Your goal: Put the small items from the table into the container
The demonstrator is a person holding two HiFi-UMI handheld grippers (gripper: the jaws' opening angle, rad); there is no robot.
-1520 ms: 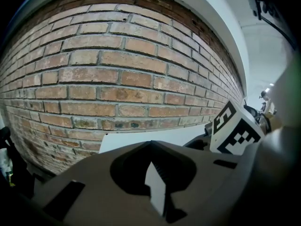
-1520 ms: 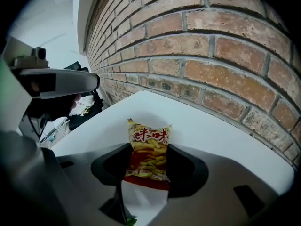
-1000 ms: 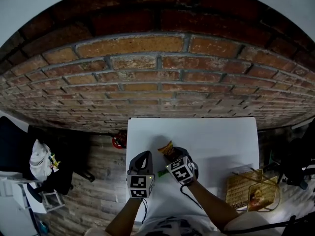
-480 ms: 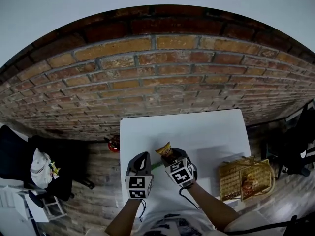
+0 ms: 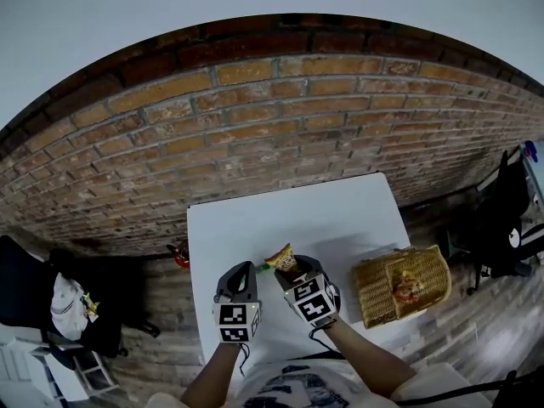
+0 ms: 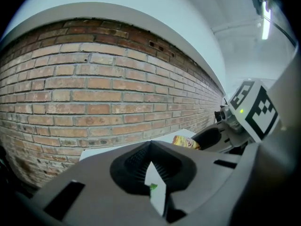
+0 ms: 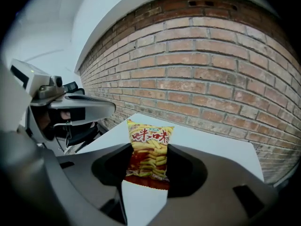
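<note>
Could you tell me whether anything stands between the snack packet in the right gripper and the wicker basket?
Nothing visible does: only bare white table lies between the yellow-and-red snack packet in the right gripper and the woven wicker basket.

The snack packet [image 7: 148, 149] is yellow, printed with pale yellow fries and red characters, and turns deep red along its lower edge. The right gripper [image 5: 289, 267] and left gripper [image 5: 247, 269] are dark grey. Each carries a white cube [image 5: 235, 322] patterned with black square markers. A green sliver [image 6: 153, 187] shows between the left gripper's jaws. The surface [image 5: 348, 215] is plain white. The brick wall [image 5: 255, 134] runs in orange, red-brown and dark brown bricks with grey mortar lines, and above it the wall is pale grey. The basket [image 5: 387, 291] is golden tan with a woven pattern. The floor [image 5: 161, 347] is brown planking.
</note>
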